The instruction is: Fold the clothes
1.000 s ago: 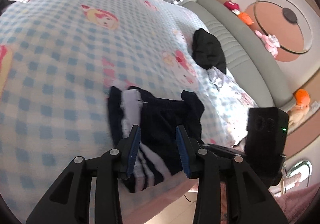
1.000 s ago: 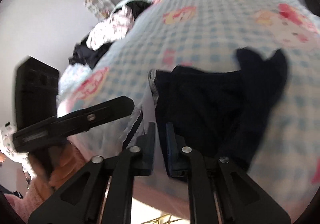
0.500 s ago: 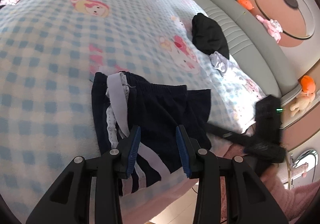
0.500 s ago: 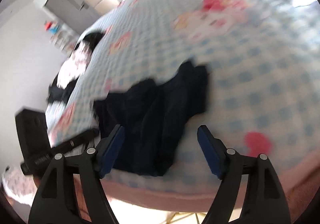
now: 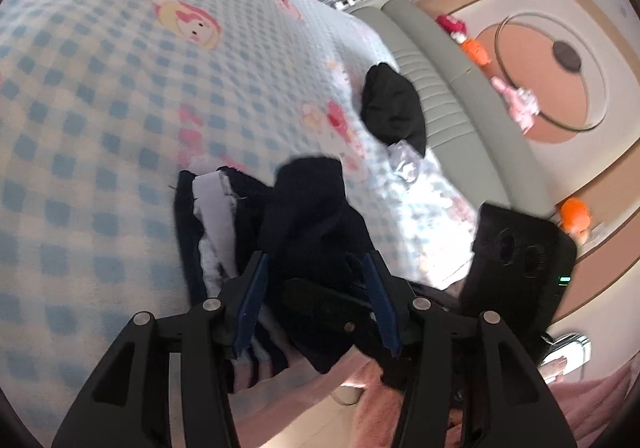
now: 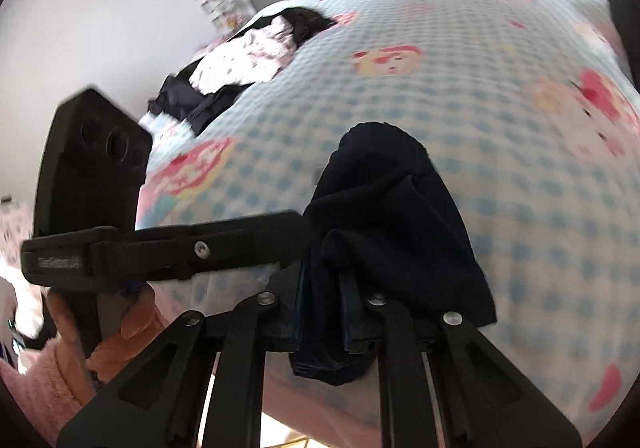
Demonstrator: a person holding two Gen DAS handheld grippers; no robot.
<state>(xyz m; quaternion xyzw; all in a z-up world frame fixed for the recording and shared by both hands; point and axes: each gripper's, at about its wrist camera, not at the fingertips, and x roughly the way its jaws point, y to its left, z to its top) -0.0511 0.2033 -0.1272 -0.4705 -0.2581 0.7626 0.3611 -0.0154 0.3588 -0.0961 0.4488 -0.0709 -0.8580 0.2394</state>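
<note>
Left wrist view: the left tool point(image 5: 316, 300) hangs over the near edge of the bed point(image 5: 100, 95), its blue pads spreading apart right now. The navy shorts point(image 5: 304, 215) lie bunched on the checked cover straight ahead of it, white lining point(image 5: 212, 203) showing on their left side, striped hem drooping off the bed edge below. Cloth sits in the gap between the pads, but neither pad presses on it. One fold of the shorts stands lifted up toward the middle. The right tool point(image 5: 352, 322) crosses in from the right, its finger lying right between the left tool's pads; its black camera body rises at the right. Farther up the bed, a black garment point(image 5: 394, 109) rests near the grey headboard point(image 5: 452, 87).

Right wrist view: the right tool point(image 6: 322, 312) is squeezing in, pads pinched onto a thick wad of the shorts point(image 6: 384, 215). The cloth rises from the pads in a tall rounded fold over the cover, and a tail hangs below them off the bed edge. The left tool point(image 6: 276, 236) reaches in level from the left, its tip touching the shorts just beside the grip; a hand point(image 6: 120, 324) in a pink sleeve holds it. A clothes pile point(image 6: 240, 63) sits at the bed's far corner.
</note>
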